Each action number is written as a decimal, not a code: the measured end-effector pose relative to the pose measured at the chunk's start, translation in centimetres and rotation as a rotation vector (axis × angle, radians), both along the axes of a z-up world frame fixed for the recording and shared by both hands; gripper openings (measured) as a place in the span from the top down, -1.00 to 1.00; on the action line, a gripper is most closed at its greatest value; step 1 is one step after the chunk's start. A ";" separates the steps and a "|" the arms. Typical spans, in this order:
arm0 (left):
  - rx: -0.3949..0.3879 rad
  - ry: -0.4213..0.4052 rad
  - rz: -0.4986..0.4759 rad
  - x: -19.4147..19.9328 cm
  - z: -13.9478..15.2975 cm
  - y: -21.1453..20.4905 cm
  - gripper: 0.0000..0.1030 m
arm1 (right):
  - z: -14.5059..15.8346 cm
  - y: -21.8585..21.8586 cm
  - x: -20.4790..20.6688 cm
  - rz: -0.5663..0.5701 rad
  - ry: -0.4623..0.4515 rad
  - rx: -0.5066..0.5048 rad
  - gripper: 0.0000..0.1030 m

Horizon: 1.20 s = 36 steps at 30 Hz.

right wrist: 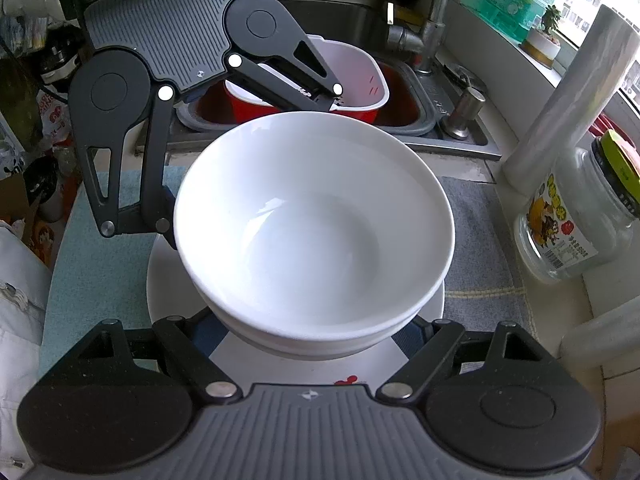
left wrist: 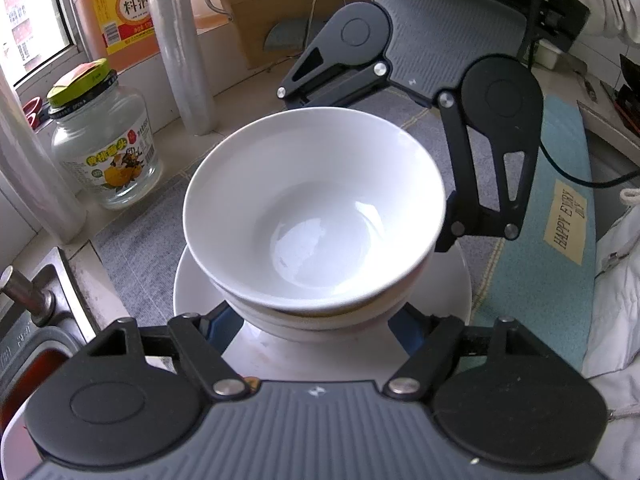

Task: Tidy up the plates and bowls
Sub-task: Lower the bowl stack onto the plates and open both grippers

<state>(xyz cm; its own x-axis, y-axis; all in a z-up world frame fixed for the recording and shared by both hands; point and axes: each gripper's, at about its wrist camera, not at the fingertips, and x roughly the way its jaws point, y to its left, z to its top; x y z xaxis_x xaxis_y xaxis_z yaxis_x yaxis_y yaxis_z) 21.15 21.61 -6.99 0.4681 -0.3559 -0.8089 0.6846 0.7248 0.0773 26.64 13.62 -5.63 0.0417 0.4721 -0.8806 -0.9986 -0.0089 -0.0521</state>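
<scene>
A stack of white bowls (left wrist: 316,208) sits on a white plate (left wrist: 448,296) on a mat; the stack (right wrist: 312,224) and plate (right wrist: 168,280) also show in the right wrist view. My left gripper (left wrist: 316,324) reaches in from one side, its jaws spread wide around the lower bowls. My right gripper (right wrist: 312,328) faces it from the opposite side, jaws also spread around the stack's base. Each gripper shows in the other's view: the right gripper (left wrist: 400,92), the left gripper (right wrist: 208,128). The fingertips are hidden under the bowls, so contact is unclear.
A glass jar with a green lid (left wrist: 104,144) and a plastic wrap roll (left wrist: 180,44) stand by the window. An orange bottle (left wrist: 116,8) is behind. A sink (right wrist: 420,104) holds a red and white basin (right wrist: 360,88). A teal mat (left wrist: 560,200) lies beside.
</scene>
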 end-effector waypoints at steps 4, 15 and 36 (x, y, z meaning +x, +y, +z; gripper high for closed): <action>0.006 -0.013 -0.005 -0.3 0.0 -0.1 -0.52 | -0.3 -0.1 0.2 -0.012 0.011 -0.003 -0.71; 0.021 -0.088 0.009 -1.5 0.3 0.1 -0.85 | 0.0 -0.6 -0.4 -0.030 -0.017 0.024 -1.00; -0.148 -0.217 0.763 -13.3 3.7 -6.7 -0.99 | 2.7 -9.8 -8.7 -0.723 -0.059 0.072 -1.00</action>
